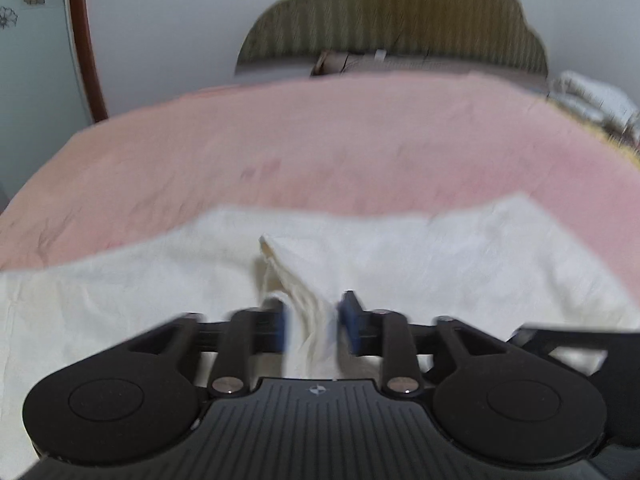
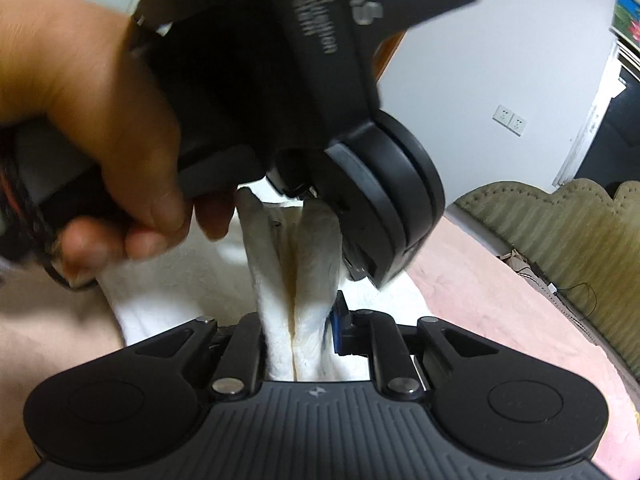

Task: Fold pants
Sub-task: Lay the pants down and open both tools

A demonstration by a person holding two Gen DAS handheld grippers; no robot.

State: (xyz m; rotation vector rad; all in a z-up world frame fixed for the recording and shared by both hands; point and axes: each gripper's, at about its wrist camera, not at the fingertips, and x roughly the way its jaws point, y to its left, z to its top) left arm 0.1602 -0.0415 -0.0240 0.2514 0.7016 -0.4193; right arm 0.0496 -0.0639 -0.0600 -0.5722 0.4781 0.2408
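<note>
Both tongs sit on one bunched ridge of the white pants [image 1: 400,256]: right tongs [image 2: 298,336] pinching it as anchor, left tongs [image 1: 310,322] parted, letting go over the bed [image 1: 320,140]

Soft, even indoor light, fairly dim, with no glare and only faint shadows. Both views are fisheye, bending the bed [image 1: 320,140] and walls and going dark at the corners. Motion blur smears the left view throughout; in the right view the hand [image 2: 92,120] is blurred, the far wall sharper.
</note>
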